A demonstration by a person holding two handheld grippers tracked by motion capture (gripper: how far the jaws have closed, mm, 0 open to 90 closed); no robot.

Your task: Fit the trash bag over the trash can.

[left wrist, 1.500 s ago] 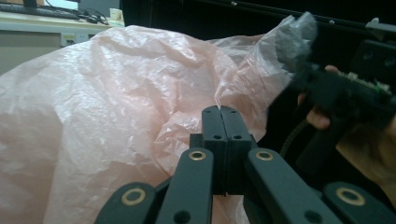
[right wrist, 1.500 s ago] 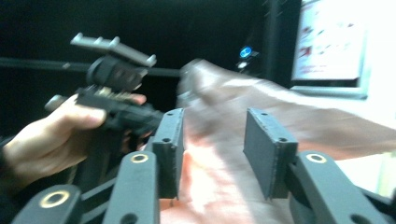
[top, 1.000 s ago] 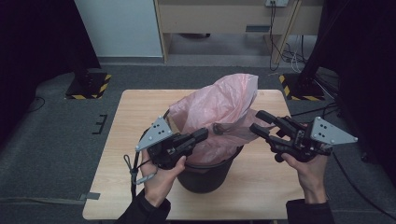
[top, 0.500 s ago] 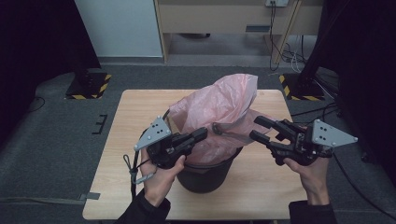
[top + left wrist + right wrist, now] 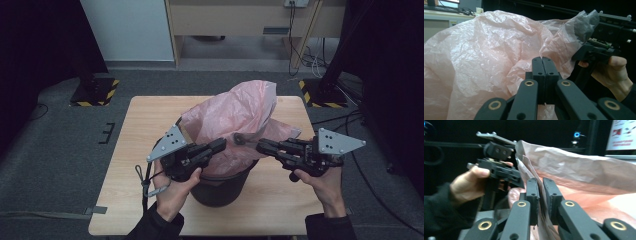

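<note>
A pale wooden worktop stands on grey carpet floor. Directly on it, near the front edge and about midway across, sits a dark round bin, lined with a crumpled pink plastic bag that billows up above its rim. The surface around the bin lies bare.

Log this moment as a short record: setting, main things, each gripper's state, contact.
setting: wooden table on grey floor, one person, a gripper in each hand
bin: dark bin near the table's front edge
bag: pink plastic bag standing up out of the bin, crumpled
left gripper: jaws shut together on a fold of the bag
right gripper: jaws nearly closed with a bag edge between them
contact: both grippers pinch the bag from opposite sides
</note>
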